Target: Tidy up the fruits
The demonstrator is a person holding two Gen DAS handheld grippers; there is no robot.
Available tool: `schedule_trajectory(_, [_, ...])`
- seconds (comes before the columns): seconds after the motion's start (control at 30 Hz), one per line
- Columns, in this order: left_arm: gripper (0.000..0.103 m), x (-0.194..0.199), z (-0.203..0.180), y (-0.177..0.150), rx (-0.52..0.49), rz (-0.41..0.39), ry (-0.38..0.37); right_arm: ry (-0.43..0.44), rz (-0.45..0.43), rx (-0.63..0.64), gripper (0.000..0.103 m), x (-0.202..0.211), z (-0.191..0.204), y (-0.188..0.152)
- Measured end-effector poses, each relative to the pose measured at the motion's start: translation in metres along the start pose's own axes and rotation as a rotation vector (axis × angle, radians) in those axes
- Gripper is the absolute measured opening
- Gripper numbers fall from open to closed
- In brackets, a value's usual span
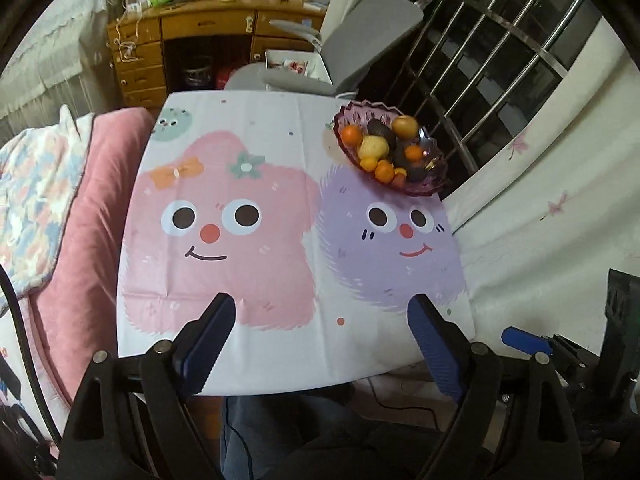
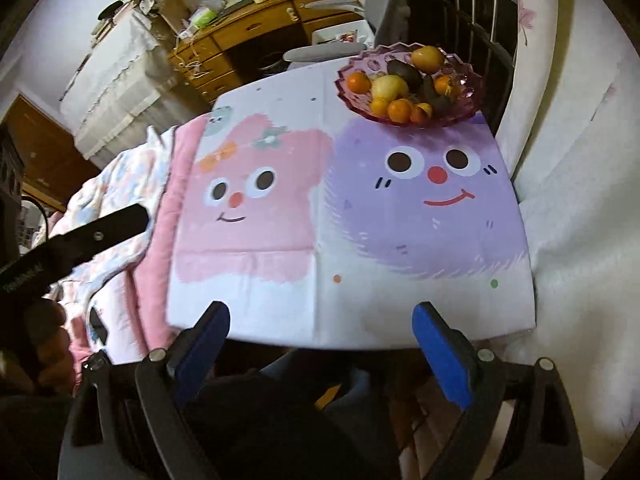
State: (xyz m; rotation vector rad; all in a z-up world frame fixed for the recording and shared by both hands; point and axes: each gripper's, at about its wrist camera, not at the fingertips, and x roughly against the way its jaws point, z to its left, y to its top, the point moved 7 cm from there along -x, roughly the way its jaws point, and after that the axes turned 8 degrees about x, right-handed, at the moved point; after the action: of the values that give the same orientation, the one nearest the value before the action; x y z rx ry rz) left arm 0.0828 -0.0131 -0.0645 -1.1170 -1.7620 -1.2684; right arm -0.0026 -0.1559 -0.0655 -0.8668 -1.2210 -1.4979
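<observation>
Fruit (image 1: 373, 147) heaped in pink bowl (image 1: 434, 190), dark ones perhaps avocados

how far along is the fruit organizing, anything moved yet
Nothing looks done: every fruit, like the oranges and the yellow fruit, sits piled in the purple bowl at the table's far right corner. Nothing in hand: left gripper and right gripper are open, empty, near the front edge. All sorting remains.

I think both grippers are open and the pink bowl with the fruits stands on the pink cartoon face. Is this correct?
Not quite. The pink bowl stands at the far edge of the purple cartoon face, not the pink one; the right wrist view shows it. The left gripper and right gripper are open.
</observation>
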Motion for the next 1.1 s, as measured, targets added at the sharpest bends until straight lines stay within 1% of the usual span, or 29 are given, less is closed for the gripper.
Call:
schedule_trajectory(0.07, [0.088, 0.008, -0.005, -0.002, -0.005, -0.026, 0.034, 0.022, -0.004, 0.010, 0.094, 0.008, 0.004, 0.000])
schedule_trajectory(0.13, [0.090, 0.012, -0.006, -0.004, -0.012, -0.042, 0.055, 0.007, -0.028, 0.030, 0.094, 0.018, 0.006, 0.000])
schedule_trajectory(0.27, [0.090, 0.018, -0.011, -0.011, -0.043, -0.060, 0.092, -0.017, -0.068, 0.038, 0.095, 0.028, 0.006, 0.002])
schedule_trajectory(0.33, [0.091, 0.021, -0.013, -0.014, -0.058, -0.087, 0.114, -0.013, -0.088, 0.047, 0.095, 0.030, 0.006, 0.003])
schedule_trajectory(0.4, [0.091, 0.024, -0.013, -0.015, -0.065, -0.116, 0.142, -0.027, -0.096, 0.050, 0.096, 0.027, 0.004, 0.005])
schedule_trajectory(0.47, [0.092, 0.025, -0.013, -0.015, -0.060, -0.138, 0.156, -0.033, -0.087, 0.055, 0.096, 0.023, 0.003, 0.005])
schedule_trajectory(0.53, [0.097, 0.025, -0.014, -0.015, -0.063, -0.153, 0.161, -0.032, -0.088, 0.070, 0.096, 0.021, 0.004, 0.005])
schedule_trajectory(0.57, [0.098, 0.024, -0.016, -0.015, -0.068, -0.159, 0.165, -0.029, -0.092, 0.075, 0.096, 0.021, 0.004, 0.005])
schedule_trajectory(0.63, [0.102, 0.023, -0.018, -0.015, -0.072, -0.163, 0.170, -0.039, -0.112, 0.083, 0.096, 0.022, 0.003, 0.006])
schedule_trajectory(0.67, [0.102, 0.023, -0.019, -0.015, -0.070, -0.166, 0.171, -0.048, -0.122, 0.086, 0.096, 0.023, 0.002, 0.008])
schedule_trajectory(0.73, [0.102, 0.024, -0.018, -0.015, -0.056, -0.178, 0.182, -0.067, -0.135, 0.088, 0.103, 0.025, 0.001, 0.010])
schedule_trajectory(0.87, [0.102, 0.024, -0.012, -0.016, -0.013, -0.196, 0.206, -0.088, -0.139, 0.084, 0.103, 0.024, -0.003, 0.011])
schedule_trajectory(1.1, [0.102, 0.026, -0.010, -0.018, -0.001, -0.217, 0.236, -0.069, -0.147, 0.106, 0.103, 0.022, 0.000, 0.011])
